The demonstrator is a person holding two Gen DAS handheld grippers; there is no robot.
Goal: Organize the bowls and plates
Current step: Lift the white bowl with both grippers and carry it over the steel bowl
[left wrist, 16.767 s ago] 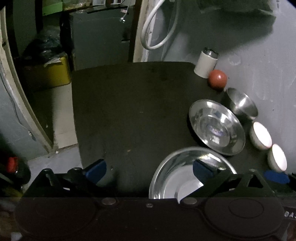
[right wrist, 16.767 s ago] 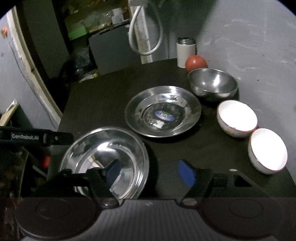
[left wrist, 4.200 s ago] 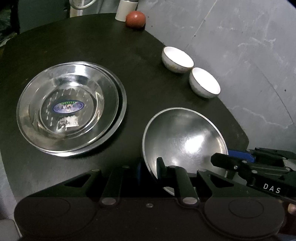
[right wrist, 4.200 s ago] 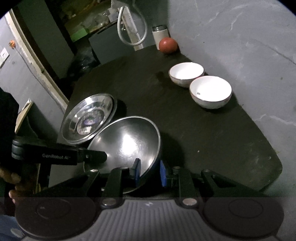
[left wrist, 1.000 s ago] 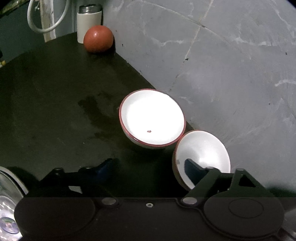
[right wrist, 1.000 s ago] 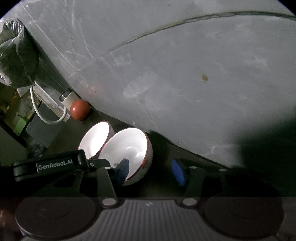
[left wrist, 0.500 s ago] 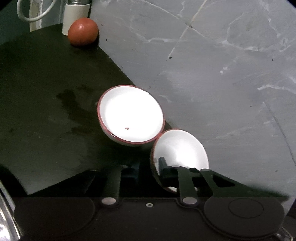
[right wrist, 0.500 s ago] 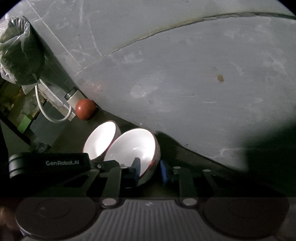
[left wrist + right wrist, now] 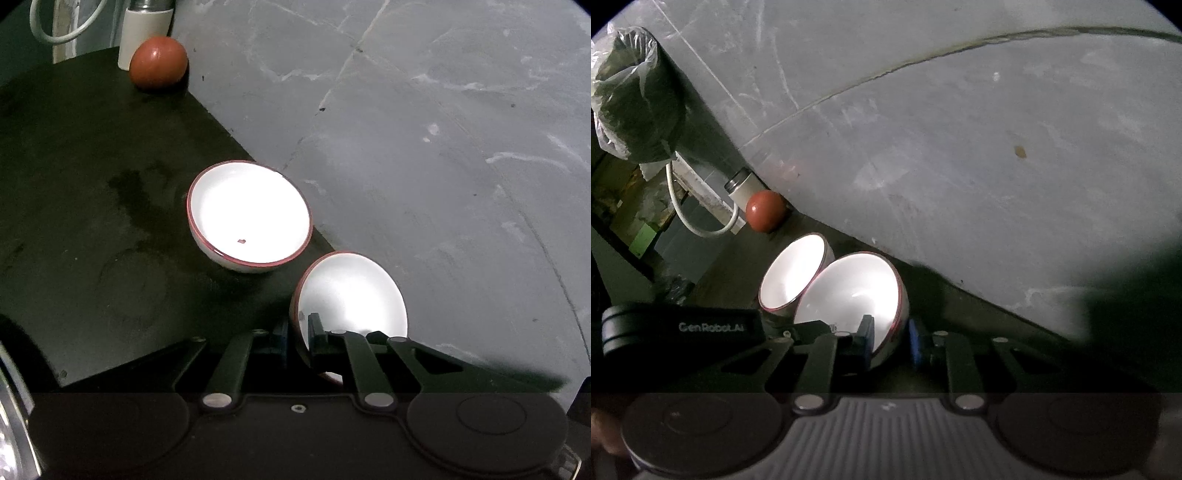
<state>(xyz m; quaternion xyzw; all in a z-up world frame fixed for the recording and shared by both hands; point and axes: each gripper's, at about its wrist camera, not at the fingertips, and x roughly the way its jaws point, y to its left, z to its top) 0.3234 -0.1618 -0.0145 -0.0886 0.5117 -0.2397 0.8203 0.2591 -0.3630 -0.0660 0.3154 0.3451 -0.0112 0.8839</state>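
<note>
Two grippers have one white, red-rimmed bowl between them, and both sets of jaws have just been closing. Nearest to us, the left gripper (image 9: pixel 297 332) is squeezed down narrow on the left rim of the near bowl (image 9: pixel 354 295), one finger outside the wall and one inside. The right gripper (image 9: pixel 890 338) takes the same bowl from its other side: its inner blue pad lies against the white inside and its outer pad sits at the outer wall, so we read it as clamped, though the outer contact is hard to make out. The near bowl is tipped up on edge (its mouth faces the far bowl rather than the ceiling) at the edge of the dark table (image 9: pixel 92 184), close beside the grey wall (image 9: pixel 443 147).

Just behind it we see the far bowl (image 9: pixel 247 214), a match for the first, resting on the table. The two rims are near each other; whether they touch we cannot tell.

Farther back along the wall lies a red ball (image 9: pixel 158 62), touching or just beside a white canister (image 9: pixel 146 26), with a white cable (image 9: pixel 55 33) looped beyond.
</note>
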